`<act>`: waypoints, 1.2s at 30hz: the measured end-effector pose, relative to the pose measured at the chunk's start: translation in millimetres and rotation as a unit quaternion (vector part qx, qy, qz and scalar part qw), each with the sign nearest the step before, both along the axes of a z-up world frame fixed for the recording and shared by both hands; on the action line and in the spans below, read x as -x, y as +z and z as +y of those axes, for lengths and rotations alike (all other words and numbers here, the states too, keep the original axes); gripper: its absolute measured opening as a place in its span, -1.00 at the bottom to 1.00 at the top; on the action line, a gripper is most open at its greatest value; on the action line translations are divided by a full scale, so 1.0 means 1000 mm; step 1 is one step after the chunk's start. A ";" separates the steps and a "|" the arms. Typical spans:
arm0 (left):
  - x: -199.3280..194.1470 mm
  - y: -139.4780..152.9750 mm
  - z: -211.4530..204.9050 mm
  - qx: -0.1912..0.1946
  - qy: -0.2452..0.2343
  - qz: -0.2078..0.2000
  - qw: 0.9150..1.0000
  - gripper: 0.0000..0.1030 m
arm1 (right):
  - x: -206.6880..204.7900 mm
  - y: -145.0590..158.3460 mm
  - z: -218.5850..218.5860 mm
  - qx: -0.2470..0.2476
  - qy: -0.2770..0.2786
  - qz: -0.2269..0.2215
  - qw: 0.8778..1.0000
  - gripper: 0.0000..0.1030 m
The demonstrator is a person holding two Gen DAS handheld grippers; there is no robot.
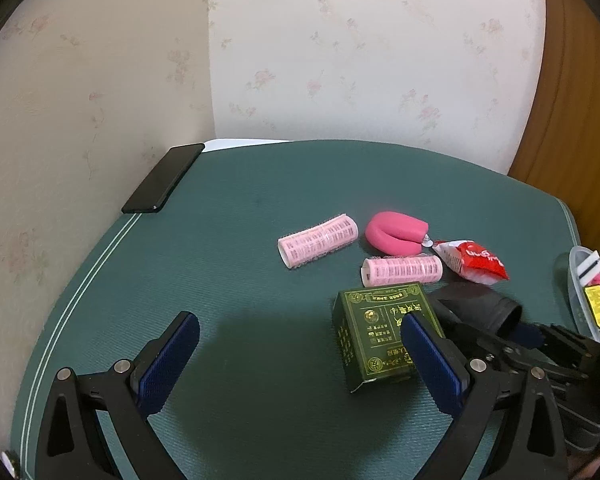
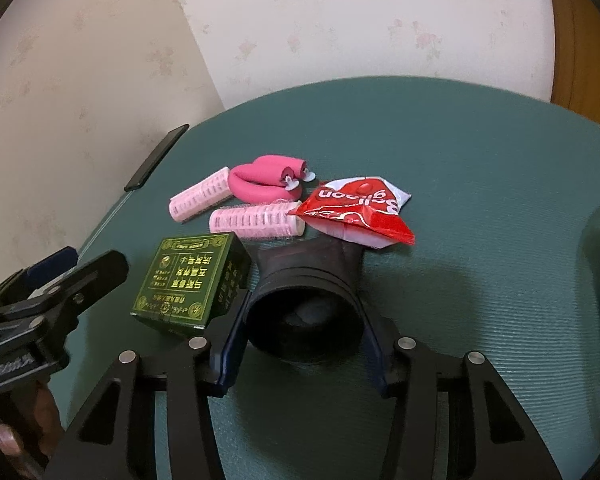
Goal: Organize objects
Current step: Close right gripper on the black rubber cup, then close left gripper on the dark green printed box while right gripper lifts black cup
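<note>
My right gripper (image 2: 304, 320) is shut on a black ribbed tube (image 2: 306, 280) that lies on the green mat, with a blue pad against each side of its wide mouth. A dark green box (image 1: 374, 332) with gold print stands just left of the tube. My left gripper (image 1: 300, 332) hovers open over the mat; its right finger (image 1: 428, 364) is in front of the box and nothing is gripped. Behind lie two pink hair rollers (image 1: 318, 240) (image 1: 402, 270), a bent pink foam curler (image 1: 394, 234) and a red packet (image 1: 474, 260).
A black phone (image 1: 164, 178) lies at the mat's far left edge by the wall. A clear plastic container (image 1: 590, 292) with small items inside stands at the right edge. A hand (image 2: 4, 436) holds the left gripper's handle.
</note>
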State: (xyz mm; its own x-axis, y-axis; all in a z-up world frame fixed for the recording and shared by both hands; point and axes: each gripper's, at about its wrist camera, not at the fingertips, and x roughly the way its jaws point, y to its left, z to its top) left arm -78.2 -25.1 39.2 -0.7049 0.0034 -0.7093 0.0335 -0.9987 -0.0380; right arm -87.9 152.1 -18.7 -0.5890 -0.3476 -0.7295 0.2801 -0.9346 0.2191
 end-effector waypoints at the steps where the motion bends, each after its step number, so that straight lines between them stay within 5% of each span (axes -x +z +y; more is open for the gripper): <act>1: 0.000 0.000 0.000 0.000 -0.001 0.000 1.000 0.99 | -0.004 0.002 0.000 -0.007 0.001 0.007 1.000 -0.02; 14: -0.008 -0.002 0.029 0.017 -0.037 0.012 0.999 0.99 | -0.037 0.010 0.030 -0.030 -0.010 0.027 0.999 -0.02; 32: 0.018 -0.026 0.056 0.039 -0.045 -0.036 0.998 0.99 | -0.054 0.011 0.055 -0.010 -0.024 0.019 0.999 -0.02; 36: 0.020 -0.028 0.056 0.029 -0.053 -0.040 0.997 0.78 | -0.051 0.011 0.057 0.002 -0.028 0.015 0.999 0.01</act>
State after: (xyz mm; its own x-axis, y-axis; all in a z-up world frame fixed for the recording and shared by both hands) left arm -98.2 30.4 10.8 -0.6433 0.0333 -0.7649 -0.0724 -0.9972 0.0174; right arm -36.6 208.8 -8.0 -0.6288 -0.3169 -0.7101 0.2338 -0.9480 0.2160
